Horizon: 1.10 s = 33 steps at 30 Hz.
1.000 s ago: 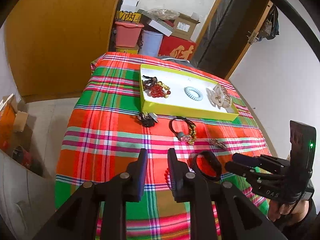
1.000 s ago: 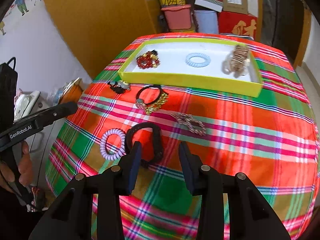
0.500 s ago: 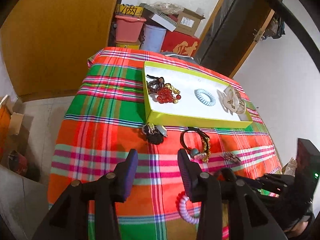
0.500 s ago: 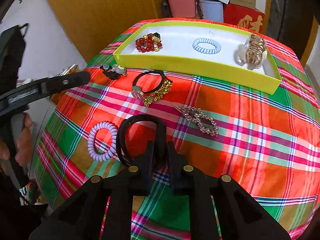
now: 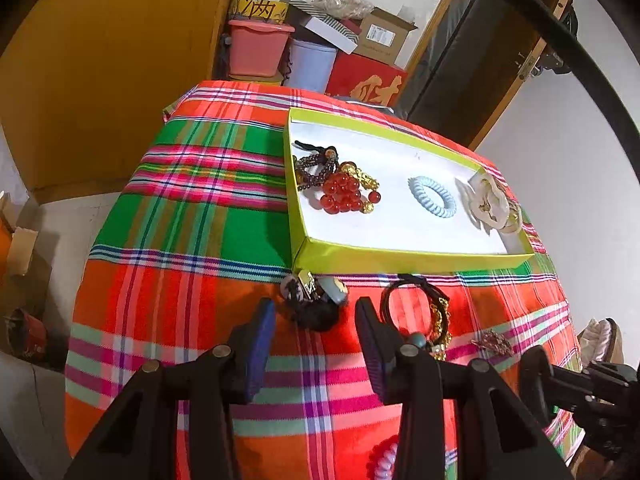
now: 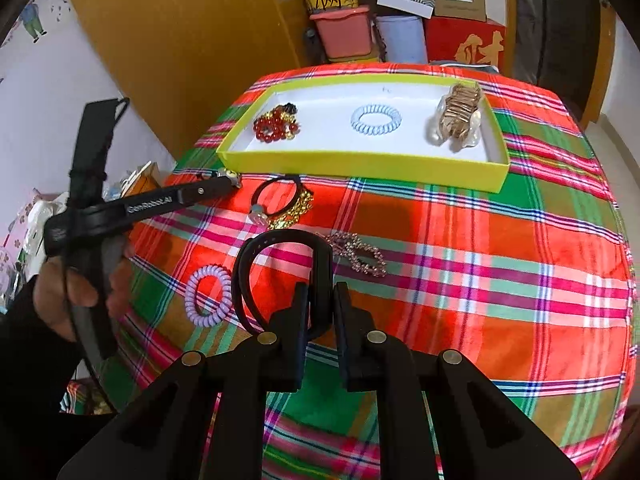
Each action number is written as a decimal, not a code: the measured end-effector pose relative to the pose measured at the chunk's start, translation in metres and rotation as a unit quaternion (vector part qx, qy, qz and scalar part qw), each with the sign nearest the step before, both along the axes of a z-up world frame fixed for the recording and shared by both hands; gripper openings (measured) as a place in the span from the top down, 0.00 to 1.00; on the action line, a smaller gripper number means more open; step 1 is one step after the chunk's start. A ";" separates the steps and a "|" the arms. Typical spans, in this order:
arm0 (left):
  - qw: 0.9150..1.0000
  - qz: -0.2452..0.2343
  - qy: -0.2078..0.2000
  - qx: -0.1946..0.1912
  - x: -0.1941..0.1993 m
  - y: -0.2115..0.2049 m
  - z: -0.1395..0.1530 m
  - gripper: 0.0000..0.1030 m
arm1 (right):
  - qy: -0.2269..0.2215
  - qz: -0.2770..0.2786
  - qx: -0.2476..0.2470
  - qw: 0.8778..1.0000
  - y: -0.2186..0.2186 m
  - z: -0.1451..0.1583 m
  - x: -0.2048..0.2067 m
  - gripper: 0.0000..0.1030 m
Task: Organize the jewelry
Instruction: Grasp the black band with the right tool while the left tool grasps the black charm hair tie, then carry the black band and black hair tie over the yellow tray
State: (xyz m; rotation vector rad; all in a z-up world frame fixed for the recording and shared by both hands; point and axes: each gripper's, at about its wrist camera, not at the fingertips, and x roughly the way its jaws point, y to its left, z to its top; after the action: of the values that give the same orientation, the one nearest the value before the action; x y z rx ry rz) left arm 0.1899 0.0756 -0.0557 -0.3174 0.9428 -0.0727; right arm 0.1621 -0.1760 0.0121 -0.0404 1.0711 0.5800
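Black wristband (image 6: 288, 272) sits pinched in the right gripper (image 6: 321, 304); lilac coil (image 6: 208, 296) at nine o'clock, rhinestone clip (image 6: 358, 256) at one. Left gripper (image 5: 314, 332) gapes wide over the plaid cloth (image 5: 180, 240), yellow tray (image 5: 400, 254) beyond.

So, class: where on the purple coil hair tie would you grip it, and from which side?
Grip the purple coil hair tie across its right arc, coming from above with one jaw inside the ring. It lies flat on the tablecloth, and its hole leaves room for a jaw.

A plaid tablecloth (image 5: 192, 248) covers the table — beyond it, a pink bin (image 5: 258, 46), red box (image 5: 366, 82) and cardboard box (image 5: 384, 36).
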 end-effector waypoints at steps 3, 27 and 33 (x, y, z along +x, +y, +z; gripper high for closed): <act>1.000 0.000 -0.004 -0.001 0.000 0.000 -0.001 0.77 | -0.002 -0.002 0.001 1.000 -0.003 0.003 0.000 0.88; 0.999 -0.013 -0.044 -0.015 -0.049 0.005 0.044 0.83 | -0.019 -0.037 0.002 0.999 -0.024 0.021 0.008 0.88; 0.998 -0.022 -0.059 -0.010 -0.040 -0.001 0.060 0.83 | -0.031 -0.047 0.004 0.998 -0.028 0.031 0.020 0.88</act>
State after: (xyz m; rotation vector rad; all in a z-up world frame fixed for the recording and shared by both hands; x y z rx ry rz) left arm 0.1500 0.0742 0.0045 -0.3063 0.8317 -0.1401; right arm 0.1816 -0.2043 0.0432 -0.0006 1.0050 0.4963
